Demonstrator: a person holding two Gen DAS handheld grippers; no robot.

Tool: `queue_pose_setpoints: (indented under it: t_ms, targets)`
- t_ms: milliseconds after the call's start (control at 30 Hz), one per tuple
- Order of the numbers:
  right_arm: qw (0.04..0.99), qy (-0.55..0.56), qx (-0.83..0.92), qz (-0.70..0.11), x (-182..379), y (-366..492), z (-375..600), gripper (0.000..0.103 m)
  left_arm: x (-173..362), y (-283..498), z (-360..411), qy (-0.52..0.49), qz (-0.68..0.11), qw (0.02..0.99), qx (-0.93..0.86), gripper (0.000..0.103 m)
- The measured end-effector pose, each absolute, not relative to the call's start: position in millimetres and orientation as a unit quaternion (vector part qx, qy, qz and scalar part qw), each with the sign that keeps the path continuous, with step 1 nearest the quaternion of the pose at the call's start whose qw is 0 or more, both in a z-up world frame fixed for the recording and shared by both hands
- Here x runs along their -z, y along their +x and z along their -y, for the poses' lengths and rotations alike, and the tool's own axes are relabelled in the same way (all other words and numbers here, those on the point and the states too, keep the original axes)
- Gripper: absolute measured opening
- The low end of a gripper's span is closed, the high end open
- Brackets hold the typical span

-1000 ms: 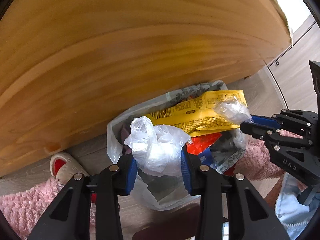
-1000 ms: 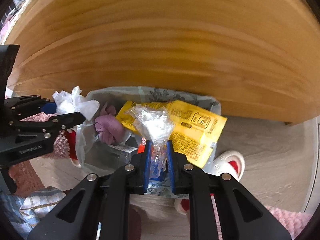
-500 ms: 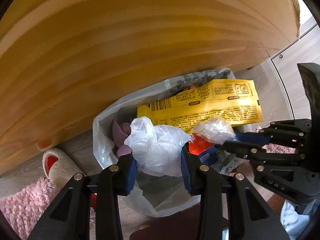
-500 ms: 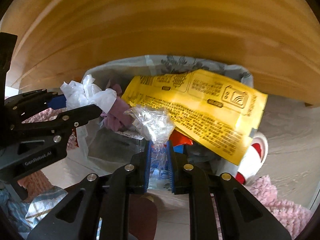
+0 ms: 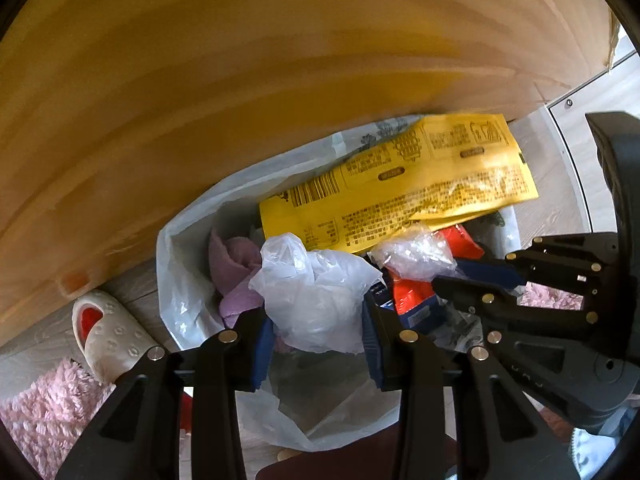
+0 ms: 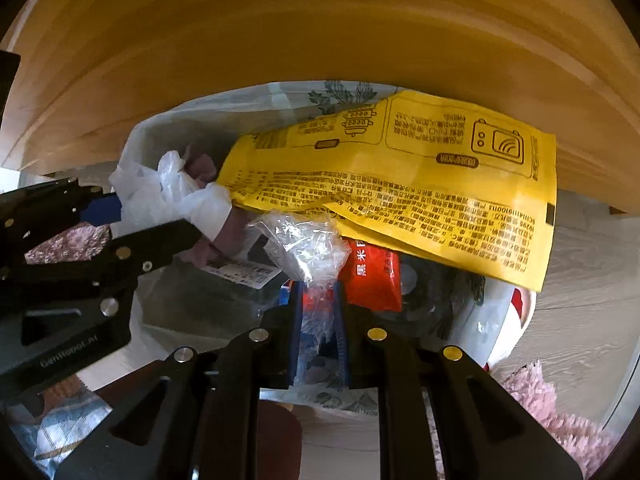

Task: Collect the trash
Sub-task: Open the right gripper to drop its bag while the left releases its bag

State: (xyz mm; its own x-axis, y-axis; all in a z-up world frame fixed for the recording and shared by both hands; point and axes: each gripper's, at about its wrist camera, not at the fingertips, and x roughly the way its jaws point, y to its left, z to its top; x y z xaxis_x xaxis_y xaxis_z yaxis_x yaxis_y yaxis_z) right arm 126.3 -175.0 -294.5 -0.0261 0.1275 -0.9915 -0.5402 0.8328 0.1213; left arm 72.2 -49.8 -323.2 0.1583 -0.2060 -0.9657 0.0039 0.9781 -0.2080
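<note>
We find both grippers poised over the open mouth of the trash bag [image 5: 176, 272], which stands on the floor just below the edge of the wooden worktop [image 5: 280, 80]. The left gripper [image 5: 318, 332] has its jaws partly closed and pinching a crumpled white plastic bag [image 5: 316, 300], which bulges between the blue pads. The right gripper [image 6: 318, 320] has its jaws pressed nearly together on the tail of a wad of clear wrapping [image 6: 308, 248]; the wad fans out above the pads.

The trash bag already holds a large yellow packet [image 6: 400, 184] lying across its far side and overhanging the rim, a red packet [image 6: 374, 276] beneath it, a purple cloth [image 5: 236, 268] against the near wall and some darker items lower down that we cannot identify. A slipper [image 5: 108, 332] and a pink rug [image 5: 44, 412] lie on the floor beside the bag and play no part.

In our judgement the step in hand is the deposit: both pieces of trash are carried and sit above the bag's opening, not yet let go. The next move calls for each pair of jaws to spread while inside the rim, so that the light plastic drops in. We note two risks: thin film may cling to the pads, and the overhanging yellow packet narrows the opening on the right gripper's side
</note>
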Motion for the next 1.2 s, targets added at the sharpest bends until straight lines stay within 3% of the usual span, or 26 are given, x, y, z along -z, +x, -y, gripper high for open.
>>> queue_pose_setpoints:
  t_ms: [733, 800, 1033, 1200]
  targets:
    - [0.668, -0.16, -0.239, -0.686, 336, 123, 181, 0.018, 337, 79, 62, -0.054, -0.655, 0.75, 0.077, 0.036]
    - [0.668, -0.158, -0.238, -0.687, 336, 127, 180, 0.022, 335, 77, 59, -0.058, -0.65, 0.754, 0.076, 0.037]
    - [0.685, -0.155, -0.237, -0.672, 318, 130, 180, 0.052, 316, 73, 55, -0.079, -0.634, 0.766, 0.07, 0.039]
    - [0.697, -0.157, -0.239, -0.658, 307, 127, 185, 0.06, 303, 69, 51, -0.092, -0.626, 0.771, 0.069, 0.042]
